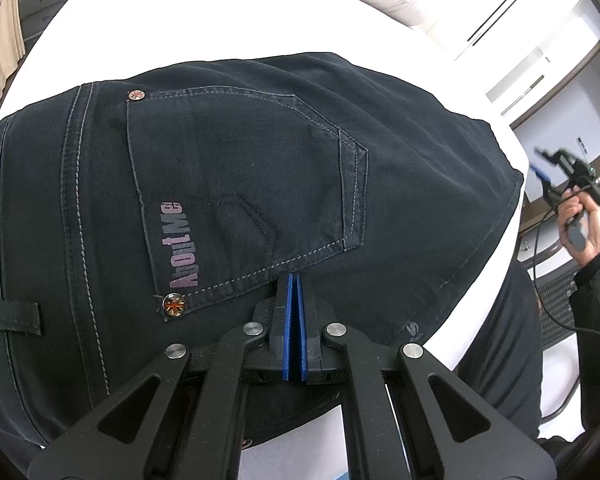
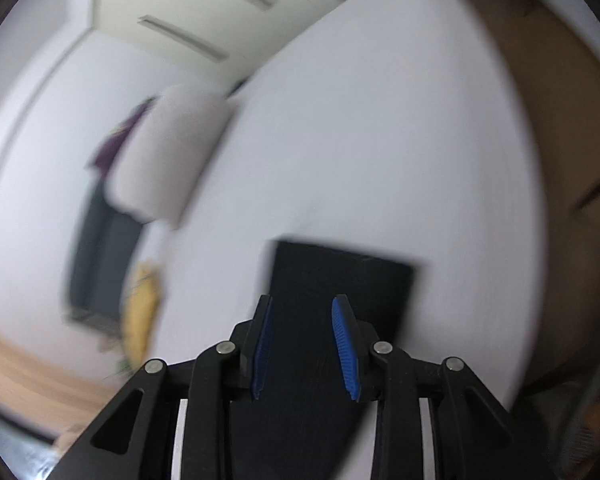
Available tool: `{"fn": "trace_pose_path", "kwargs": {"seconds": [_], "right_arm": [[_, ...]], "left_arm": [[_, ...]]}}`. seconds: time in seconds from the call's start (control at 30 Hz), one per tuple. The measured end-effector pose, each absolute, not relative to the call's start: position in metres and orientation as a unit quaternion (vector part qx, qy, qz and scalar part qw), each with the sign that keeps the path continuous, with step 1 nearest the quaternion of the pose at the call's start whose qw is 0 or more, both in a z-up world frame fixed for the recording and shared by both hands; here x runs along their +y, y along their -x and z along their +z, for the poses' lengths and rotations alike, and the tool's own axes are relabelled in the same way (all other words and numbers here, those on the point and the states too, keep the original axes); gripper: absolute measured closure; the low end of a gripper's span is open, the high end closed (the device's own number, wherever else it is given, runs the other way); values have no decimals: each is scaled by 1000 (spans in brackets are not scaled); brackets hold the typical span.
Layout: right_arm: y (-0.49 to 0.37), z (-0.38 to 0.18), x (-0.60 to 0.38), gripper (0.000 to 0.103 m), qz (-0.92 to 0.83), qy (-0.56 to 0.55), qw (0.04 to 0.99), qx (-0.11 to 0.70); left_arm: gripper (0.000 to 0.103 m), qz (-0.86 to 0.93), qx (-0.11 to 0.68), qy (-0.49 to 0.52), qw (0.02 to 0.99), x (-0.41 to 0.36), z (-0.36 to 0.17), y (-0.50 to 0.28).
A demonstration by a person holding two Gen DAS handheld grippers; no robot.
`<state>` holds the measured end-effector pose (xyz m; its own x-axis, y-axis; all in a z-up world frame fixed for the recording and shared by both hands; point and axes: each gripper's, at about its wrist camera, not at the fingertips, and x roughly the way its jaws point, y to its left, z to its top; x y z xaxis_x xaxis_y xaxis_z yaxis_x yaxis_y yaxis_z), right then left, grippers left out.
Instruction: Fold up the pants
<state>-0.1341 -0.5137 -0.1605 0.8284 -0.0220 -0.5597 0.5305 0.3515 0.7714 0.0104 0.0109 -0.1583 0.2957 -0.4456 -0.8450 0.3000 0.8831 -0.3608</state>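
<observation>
Pants (image 1: pixel 240 184) lie folded into a compact dark stack on the white bed (image 1: pixel 220 20), back pocket (image 1: pixel 244 184) up, near its edge. Left gripper (image 1: pixel 294 280) has its fingers pressed together, tips just over the fabric below the pocket, gripping nothing that I can see, probably patting the fold flat. Right gripper (image 2: pixel 306 344) hangs well off to the right, fingers apart and empty, likely clearing the stack.

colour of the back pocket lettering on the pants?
Pinkish-purple lettering on the dark navy pants; clearest in the left wrist view.
</observation>
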Motion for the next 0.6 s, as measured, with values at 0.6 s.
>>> {"fn": "trace_pose_path", "kwargs": {"seconds": [0.6], "right_arm": [[-58, -260, -385, 103, 66, -516, 715, 467]], "left_arm": [[101, -223, 548, 61, 804, -2, -159, -9]]}}
